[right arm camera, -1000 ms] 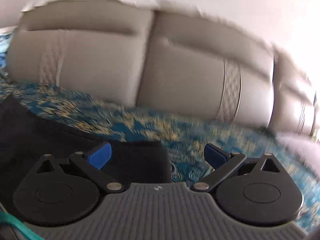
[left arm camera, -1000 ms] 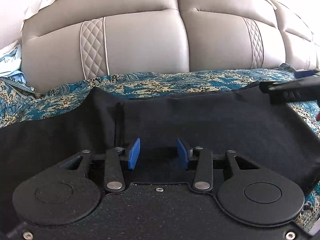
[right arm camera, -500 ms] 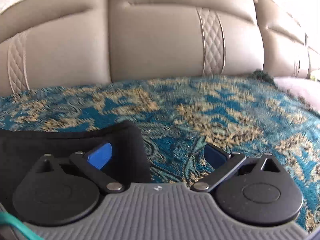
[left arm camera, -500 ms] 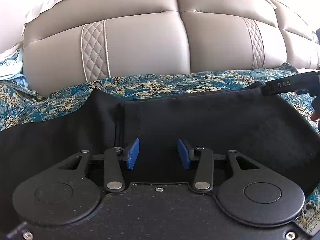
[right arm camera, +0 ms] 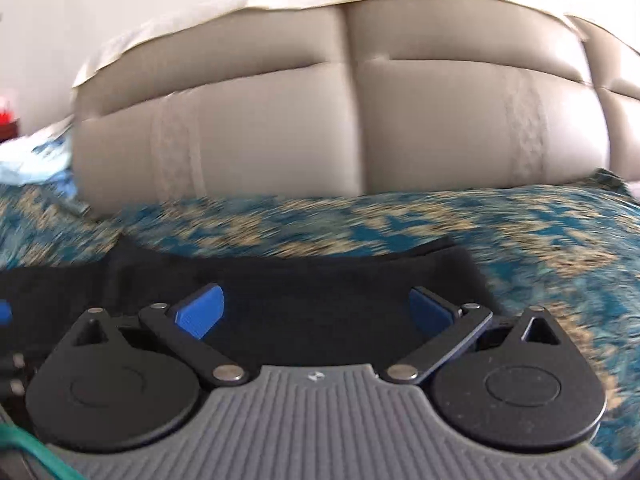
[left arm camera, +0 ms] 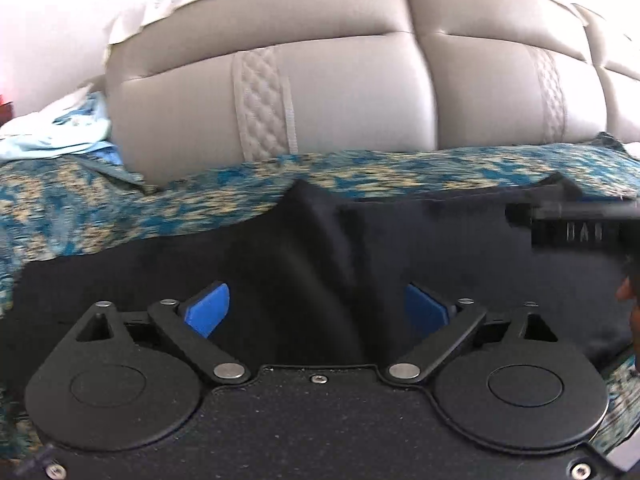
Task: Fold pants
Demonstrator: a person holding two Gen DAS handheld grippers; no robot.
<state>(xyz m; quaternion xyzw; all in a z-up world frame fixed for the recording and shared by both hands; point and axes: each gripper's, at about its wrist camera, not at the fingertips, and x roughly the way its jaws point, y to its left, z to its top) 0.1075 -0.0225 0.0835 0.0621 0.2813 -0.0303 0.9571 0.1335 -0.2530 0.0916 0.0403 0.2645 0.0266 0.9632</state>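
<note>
The left claw (left arm camera: pixel 316 308) is opening wide, letting go of the flat black cloth pants (left arm camera: pixel 420 248) spread at twelve o'clock on the teal patterned bedspread (left arm camera: pixel 120 204), while the right claw (right arm camera: pixel 316 310), wide open and empty, has swung over their end, suggesting this fold is laid.

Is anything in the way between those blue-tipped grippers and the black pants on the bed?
Nothing visible. The black pants lie flat directly under the left gripper, whose jaws are opening with nothing gripped, and under the open right gripper. Only patterned bedspread surrounds them.
</note>
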